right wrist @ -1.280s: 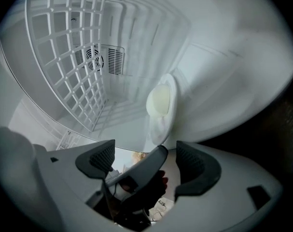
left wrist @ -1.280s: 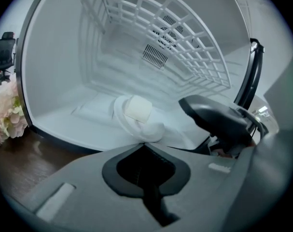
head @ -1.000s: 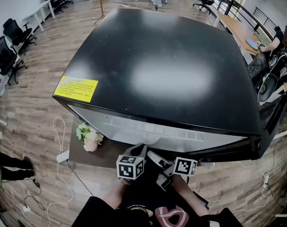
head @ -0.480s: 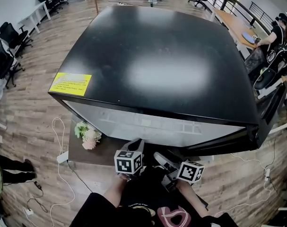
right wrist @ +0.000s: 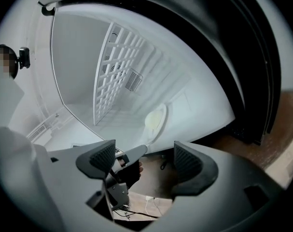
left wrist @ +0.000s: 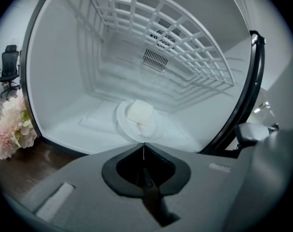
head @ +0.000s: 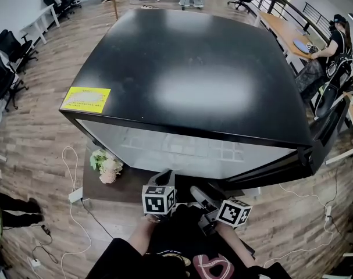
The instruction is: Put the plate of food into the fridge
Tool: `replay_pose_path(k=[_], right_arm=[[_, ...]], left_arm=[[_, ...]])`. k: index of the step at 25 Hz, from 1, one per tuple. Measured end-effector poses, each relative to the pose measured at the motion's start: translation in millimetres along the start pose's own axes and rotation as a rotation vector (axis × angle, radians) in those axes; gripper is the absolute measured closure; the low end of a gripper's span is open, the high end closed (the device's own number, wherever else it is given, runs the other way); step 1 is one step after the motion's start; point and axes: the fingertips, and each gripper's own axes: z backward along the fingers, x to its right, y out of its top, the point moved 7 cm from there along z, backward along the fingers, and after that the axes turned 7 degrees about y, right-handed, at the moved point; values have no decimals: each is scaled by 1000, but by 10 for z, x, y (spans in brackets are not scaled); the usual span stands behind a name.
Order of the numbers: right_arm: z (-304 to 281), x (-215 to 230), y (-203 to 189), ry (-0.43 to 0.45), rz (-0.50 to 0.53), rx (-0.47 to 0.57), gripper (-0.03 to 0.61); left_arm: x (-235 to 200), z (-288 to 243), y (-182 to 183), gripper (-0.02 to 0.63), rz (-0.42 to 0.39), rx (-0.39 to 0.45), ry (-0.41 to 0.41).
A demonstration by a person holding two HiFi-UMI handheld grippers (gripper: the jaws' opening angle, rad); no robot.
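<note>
A white plate (left wrist: 136, 122) with a pale block of food (left wrist: 139, 112) lies on the floor of the open fridge's white interior (left wrist: 69, 81). The right gripper view shows the same plate (right wrist: 156, 122) inside the fridge. My left gripper (left wrist: 144, 145) is shut and empty, its tips just in front of the plate. My right gripper (right wrist: 145, 159) is open with nothing in it, outside the fridge opening. In the head view both grippers, left (head: 166, 178) and right (head: 197, 193), sit below the fridge's black top (head: 193, 68); the plate is hidden there.
A wire shelf (left wrist: 175, 33) spans the fridge above the plate. The fridge door (head: 330, 138) stands open at the right. Pink and white flowers (head: 105, 165) lie on a dark low surface (head: 124, 190) left of the grippers. Cables run over the wooden floor.
The right gripper has drawn back slightly toward the person. The left gripper has barely moved. More of the fridge's white interior shows in the head view.
</note>
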Motion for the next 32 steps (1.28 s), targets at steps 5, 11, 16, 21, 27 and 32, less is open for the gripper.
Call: replay_pose_path(k=[5, 11, 16, 21, 27, 32], right_arm=[[4, -38, -5, 12, 17, 9, 197], [26, -141, -8, 42, 107, 21, 199], [90, -154, -40, -65, 160, 36, 238], [176, -214, -111, -132, 208, 50, 296], [202, -368, -238, -84, 298, 24, 353], [257, -427, -367, -91, 378, 20, 393]], left_arm=[[63, 100, -50, 606, -15, 11, -14], [140, 446, 33, 606, -27, 110, -58], [215, 694, 98, 606, -31, 196, -85], [292, 886, 49, 606, -91, 245, -108], [333, 1067, -80, 606, -116, 261, -118], [352, 1117, -228, 606, -117, 247, -121]])
